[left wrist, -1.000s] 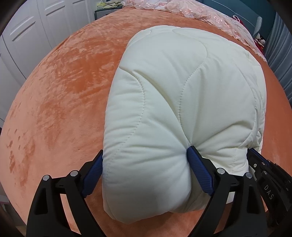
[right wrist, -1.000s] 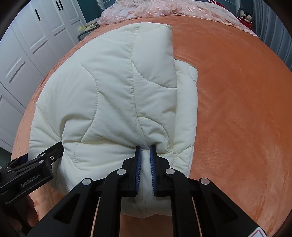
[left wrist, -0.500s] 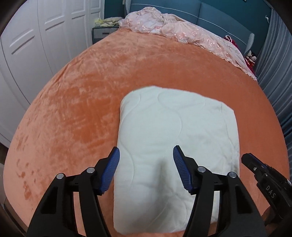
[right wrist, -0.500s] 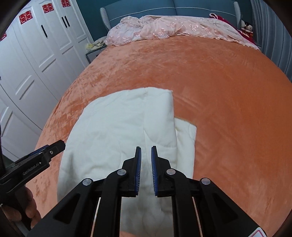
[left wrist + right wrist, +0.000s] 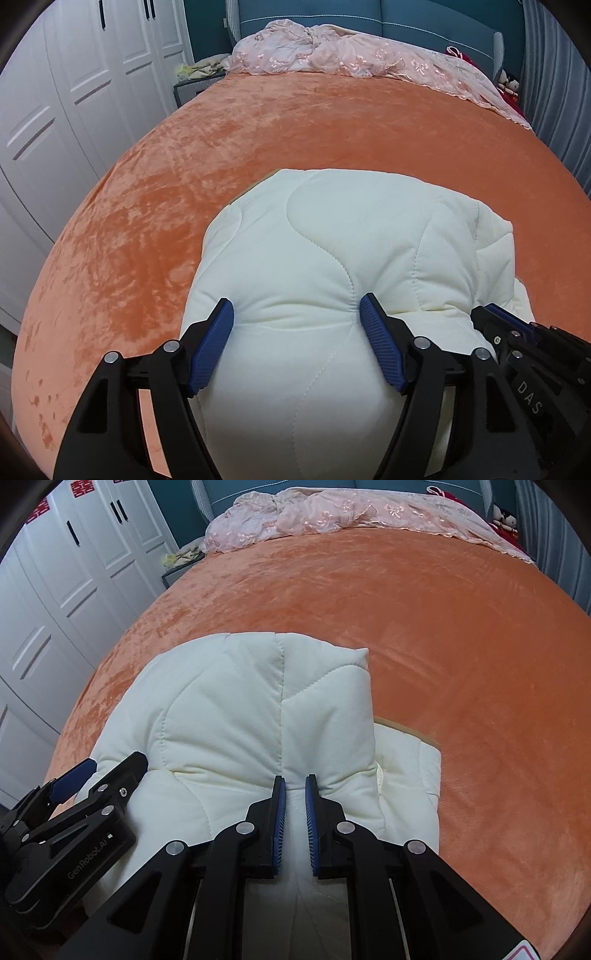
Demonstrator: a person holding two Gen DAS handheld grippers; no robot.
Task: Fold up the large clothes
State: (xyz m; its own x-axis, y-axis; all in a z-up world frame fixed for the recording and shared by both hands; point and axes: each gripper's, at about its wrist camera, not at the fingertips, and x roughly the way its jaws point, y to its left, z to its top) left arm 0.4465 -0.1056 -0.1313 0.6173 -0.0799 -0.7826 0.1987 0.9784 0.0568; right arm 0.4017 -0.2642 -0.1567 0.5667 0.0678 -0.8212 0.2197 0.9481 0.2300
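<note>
garment: cream quilted coat (image 5: 332,266), near edge lifted off the orange bed (image 5: 155,206)
left tool (image 5: 297,347): spread wide, squeezing a thick puffy fold
right tool (image 5: 294,808): pressed nearly together, pinching a thin ridge
risk: slick padding likely slips out of the wide left grip, so the fold would collapse unevenly

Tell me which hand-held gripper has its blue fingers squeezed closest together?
The right hand-held gripper: it pinches a thin fold of the white quilted coat. The left hand-held gripper straddles a wide, puffy bunch.

Orange bed (image 5: 258,147) bears cream quilt (image 5: 351,258), pink cloth (image 5: 351,59).
</note>
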